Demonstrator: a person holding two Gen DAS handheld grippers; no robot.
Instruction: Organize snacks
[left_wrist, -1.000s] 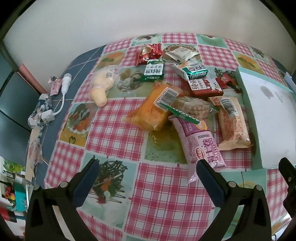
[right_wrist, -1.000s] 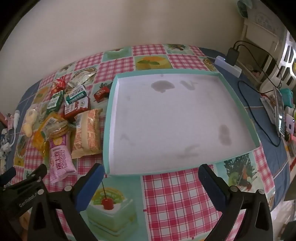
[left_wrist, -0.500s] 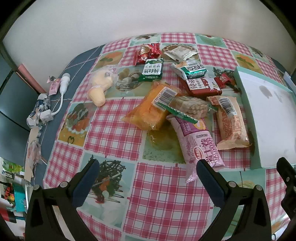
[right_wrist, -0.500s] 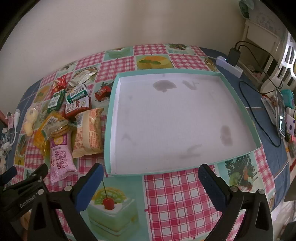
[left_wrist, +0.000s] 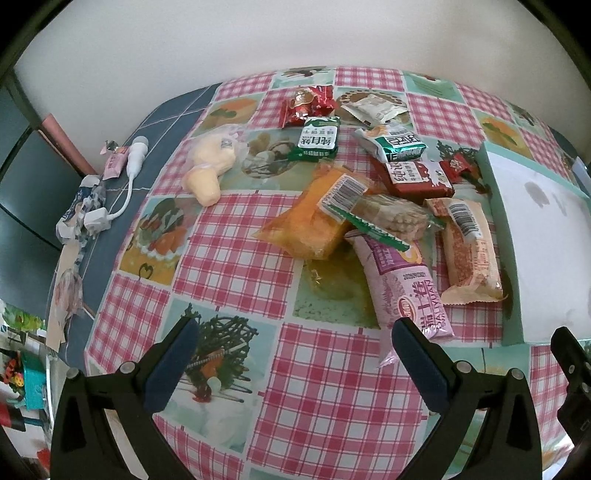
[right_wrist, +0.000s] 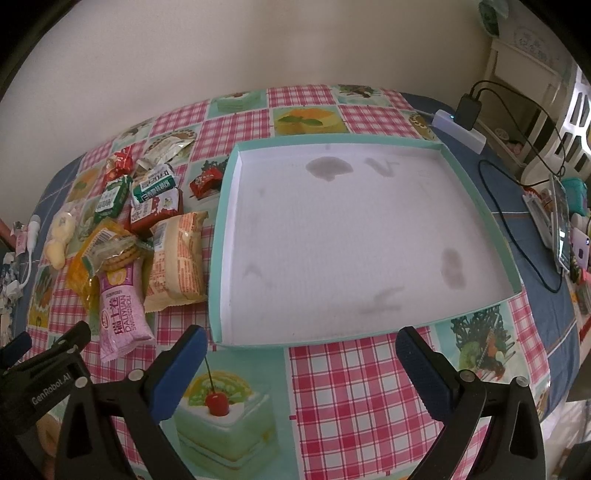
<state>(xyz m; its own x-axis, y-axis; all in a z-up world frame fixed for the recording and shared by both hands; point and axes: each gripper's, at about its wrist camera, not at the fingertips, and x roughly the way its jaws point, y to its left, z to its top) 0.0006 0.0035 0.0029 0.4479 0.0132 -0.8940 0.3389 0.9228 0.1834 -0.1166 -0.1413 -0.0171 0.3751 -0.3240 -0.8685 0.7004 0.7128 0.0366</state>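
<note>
Several snack packs lie in a heap on the checked tablecloth: a pink Swiss-roll pack (left_wrist: 406, 284), an orange pack (left_wrist: 317, 218), a biscuit pack (left_wrist: 391, 216), a tan bread pack (left_wrist: 467, 247), a red pack (left_wrist: 413, 177), green packs (left_wrist: 319, 138) and a pale yellow bun (left_wrist: 210, 166). My left gripper (left_wrist: 291, 360) is open and empty, above the cloth in front of the heap. My right gripper (right_wrist: 299, 369) is open and empty, in front of the shallow teal-rimmed white tray (right_wrist: 476, 184). The heap lies left of the tray (right_wrist: 122, 299).
A white charger and cable (left_wrist: 127, 177) and wrappers lie at the table's left edge. A power strip with plug (right_wrist: 461, 118), cables and a phone (right_wrist: 561, 221) lie right of the tray. The wall stands behind the table.
Both grippers have drifted slightly forward and left; the snacks and tray sit a little lower and nearer in view. Nothing was taken hold of.
</note>
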